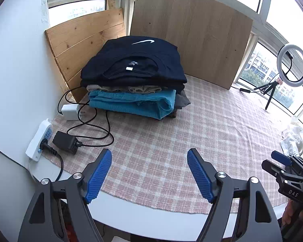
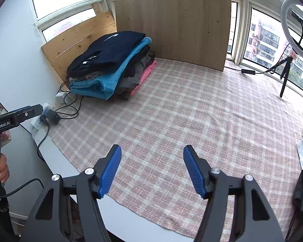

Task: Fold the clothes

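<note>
Folded clothes stack [image 1: 134,80] on tablecloth [image 1: 171,141], boards [image 1: 192,40] behind, power strip [image 1: 39,139] left.

Both wrist views look steeply down, sharing the clothes stack [image 1: 134,80].

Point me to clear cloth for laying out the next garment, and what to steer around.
Free: the checked cloth from both open grippers up to the tall wood panel, and right toward the ring light tripod. Crowded: far-left corner, with the stack of folded clothes, then charger, cables and power strip along the left edge. White items sit at the right edge.
</note>
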